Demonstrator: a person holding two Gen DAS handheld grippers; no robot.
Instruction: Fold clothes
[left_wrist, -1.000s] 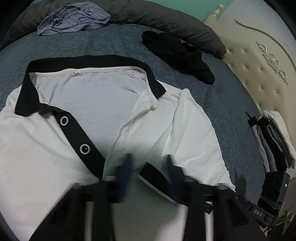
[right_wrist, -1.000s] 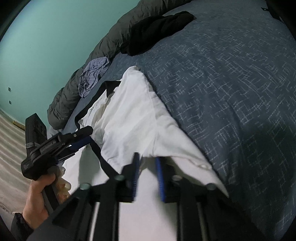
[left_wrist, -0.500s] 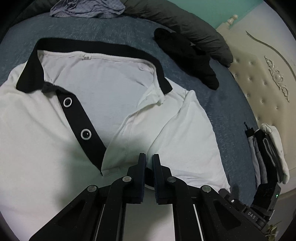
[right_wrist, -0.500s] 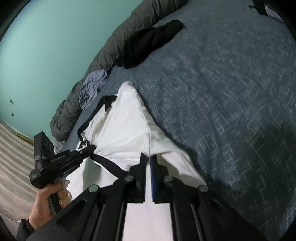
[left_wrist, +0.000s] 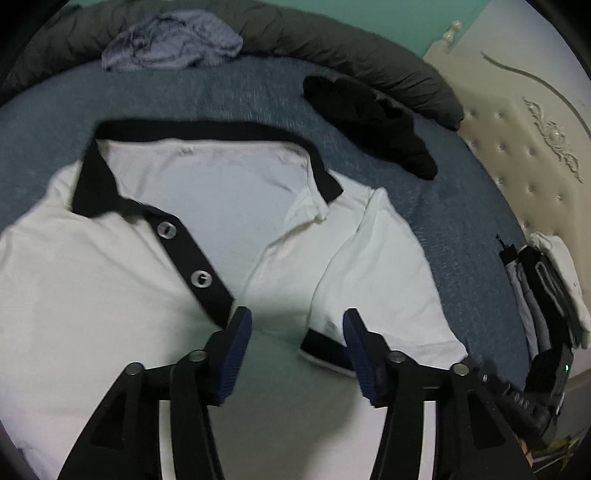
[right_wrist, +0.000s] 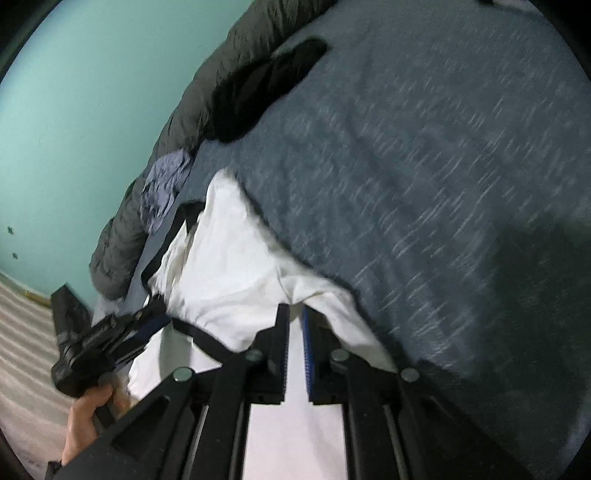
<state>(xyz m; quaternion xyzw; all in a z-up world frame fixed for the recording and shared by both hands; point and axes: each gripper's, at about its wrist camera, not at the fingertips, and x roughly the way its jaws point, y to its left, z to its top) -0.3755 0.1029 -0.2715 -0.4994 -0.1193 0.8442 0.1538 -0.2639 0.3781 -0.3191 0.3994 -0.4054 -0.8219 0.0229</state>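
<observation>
A white polo shirt (left_wrist: 122, 295) with a black collar and black button placket lies face up on the blue bed. Its right sleeve (left_wrist: 373, 273) is folded in over the chest, black cuff (left_wrist: 325, 350) toward me. My left gripper (left_wrist: 297, 332) is open and empty, its jaws wide apart just above the cuff. My right gripper (right_wrist: 295, 325) is nearly shut on the white shirt (right_wrist: 236, 273) at its side edge, with fabric bunched between the fingers. The left gripper also shows in the right wrist view (right_wrist: 110, 339).
A black garment (left_wrist: 369, 122) and a crumpled blue-grey garment (left_wrist: 170, 44) lie at the far side by a dark grey duvet roll (left_wrist: 351, 51). A stack of folded clothes (left_wrist: 546, 288) sits at the right by the cream headboard (left_wrist: 517, 147).
My left gripper closed on the sleeve cuff half a second ago and has now opened and let it go. My right gripper closed on the shirt's side edge and stays so.
</observation>
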